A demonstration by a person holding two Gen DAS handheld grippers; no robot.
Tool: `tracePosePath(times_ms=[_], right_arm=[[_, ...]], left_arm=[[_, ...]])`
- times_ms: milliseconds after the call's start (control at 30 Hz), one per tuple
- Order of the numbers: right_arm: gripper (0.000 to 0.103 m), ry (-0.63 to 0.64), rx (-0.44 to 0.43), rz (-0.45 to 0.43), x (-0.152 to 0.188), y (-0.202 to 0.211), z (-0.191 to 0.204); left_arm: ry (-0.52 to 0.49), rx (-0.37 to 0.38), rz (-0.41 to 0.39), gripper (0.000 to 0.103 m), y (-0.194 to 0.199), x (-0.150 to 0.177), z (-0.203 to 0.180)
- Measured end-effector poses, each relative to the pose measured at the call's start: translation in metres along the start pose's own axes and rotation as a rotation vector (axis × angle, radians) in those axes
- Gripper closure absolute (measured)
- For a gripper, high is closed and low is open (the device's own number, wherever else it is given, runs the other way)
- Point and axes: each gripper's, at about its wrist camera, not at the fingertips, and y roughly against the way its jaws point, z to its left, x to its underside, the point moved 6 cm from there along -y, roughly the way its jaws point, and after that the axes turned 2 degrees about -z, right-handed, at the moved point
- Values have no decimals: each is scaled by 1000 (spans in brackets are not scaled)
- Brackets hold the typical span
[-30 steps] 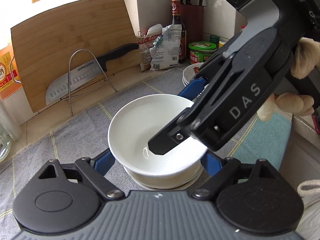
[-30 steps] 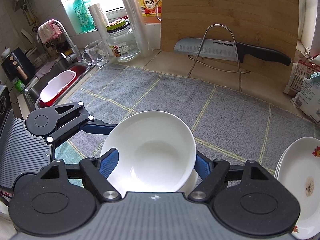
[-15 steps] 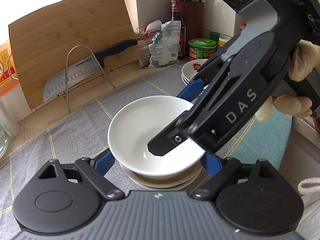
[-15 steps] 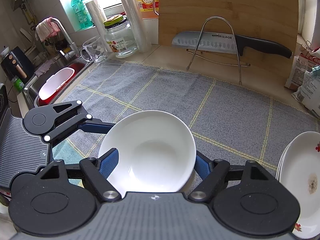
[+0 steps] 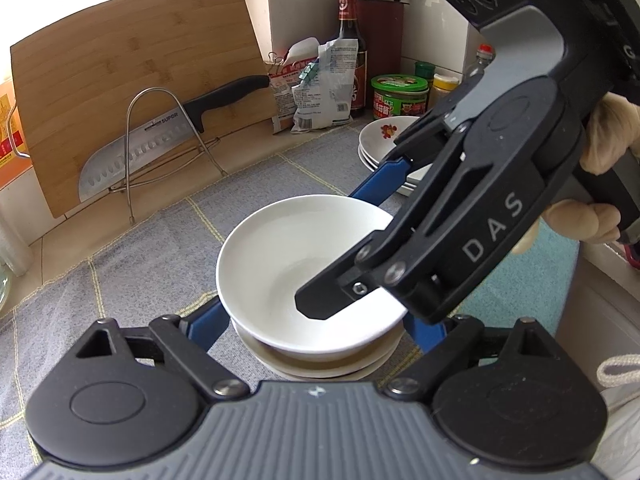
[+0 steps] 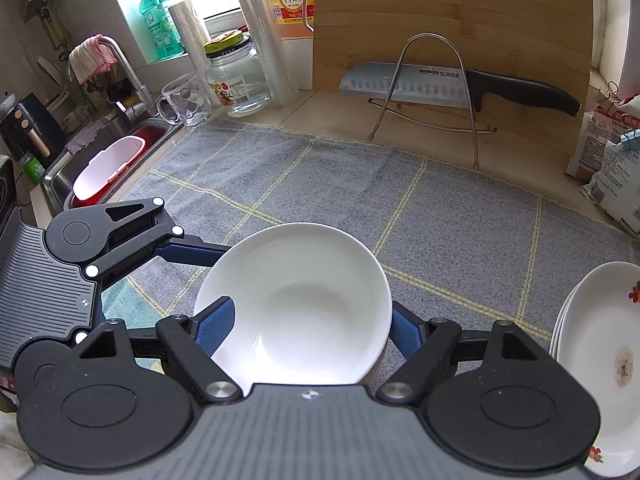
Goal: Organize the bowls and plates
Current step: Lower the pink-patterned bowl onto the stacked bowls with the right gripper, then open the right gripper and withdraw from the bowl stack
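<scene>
Scene: kitchen counter, grey checked towel (image 6: 340,184) laid as work surface; two hand-held grippers meet over one stack of bowls.
Bowl: white bowl (image 6: 296,308) sits nested on top of at least one other bowl (image 5: 320,364) near front of towel. Looks set down, not carried.
R gripper: right gripper (image 6: 308,328) straddles the top bowl, one blue pad either side of the rim. Jaws have just been opening w/ the bowl between them; pads look just clear of the rim, so judged a release after stacking.
L gripper: left gripper (image 5: 316,328) brackets the same stack from the other side, fingers wide apart, blue pads beside the lower bowl w/o visible squeeze. Prob. there to steady or centre the stack.
Hand: gloved hand (image 5: 600,184) grips the R tool's handle, tool angled down into the bowl.
Plates: flower-print plates (image 6: 600,360) stacked at towel's right edge, apart from bowls. Sorting by type seems the plan; top plate has a brown mark.
Backdrop: cutting board (image 6: 460,20) leans on wall, knife (image 6: 440,84) on wire stand (image 6: 432,92), well clear of work.
Next, as judged: both tools back off w/o nudging the stack.
</scene>
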Motion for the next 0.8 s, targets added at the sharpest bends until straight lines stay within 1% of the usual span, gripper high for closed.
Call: tracePosePath(times_ms=[33, 67, 100, 133, 167, 333, 433, 567, 667, 800], right_arm=[[14, 1, -4, -1, 0, -1, 0], [10, 2, -7, 0, 1, -1, 1], [4, 6, -8, -2, 1, -2, 1], [1, 10, -5, -10, 1, -1, 2], [0, 14, 1, -18, 1, -1, 3], [0, 21, 13, -8, 5, 1, 4], [0, 30, 15, -6, 7, 3, 6], [0, 25, 32, -24, 5, 8, 6], [0, -16, 53, -50, 5, 15, -5], [0, -72, 91, -79, 4, 25, -22]], left_arm=[[-5, 0, 4, 9, 0, 0, 0], [-12, 0, 6, 6, 0, 1, -1], [-24, -11, 0, 6, 1, 1, -2], [-36, -20, -2, 6, 2, 1, -3], [-43, -24, -3, 6, 4, 1, -3], [-24, 5, -18, 6, 20, 5, 3], [-24, 4, -26, 6, 25, 6, 4], [-18, 38, -75, 6, 32, 0, 4], [-34, 74, -104, 6, 32, -6, -2], [-49, 115, -89, 6, 25, -5, -8]])
